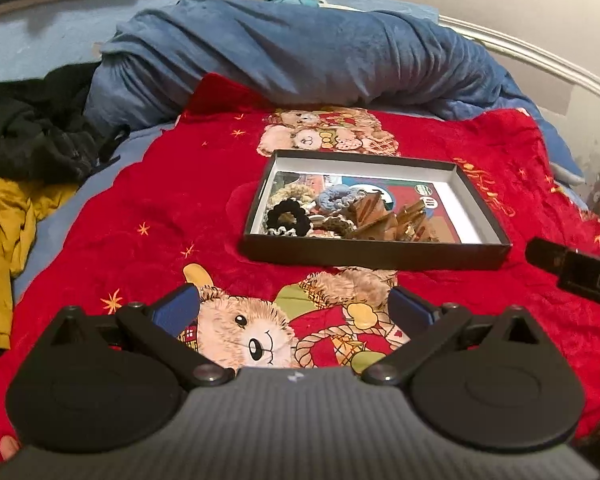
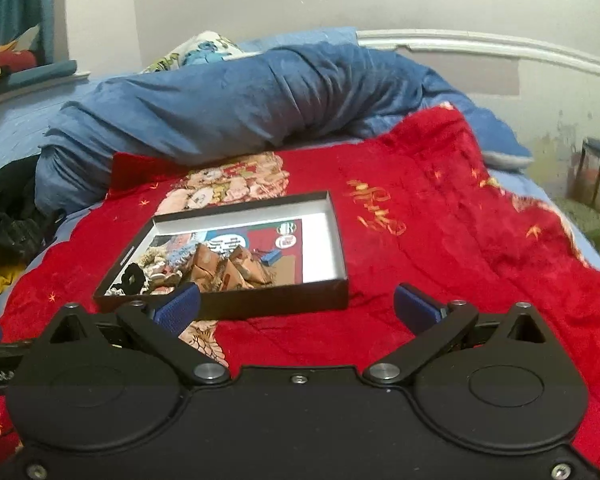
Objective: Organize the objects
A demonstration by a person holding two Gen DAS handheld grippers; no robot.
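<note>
While both grippers gape, scrunchies (image 1: 290,216) fill box (image 1: 374,254).

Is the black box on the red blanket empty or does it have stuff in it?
Partly full. The box holds hair scrunchies and brown clips along its near side; the far part is bare.

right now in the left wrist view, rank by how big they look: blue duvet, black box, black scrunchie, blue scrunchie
1. blue duvet
2. black box
3. black scrunchie and blue scrunchie: too alike to rank; the black one lies nearer the camera, and both are partly hidden.
</note>
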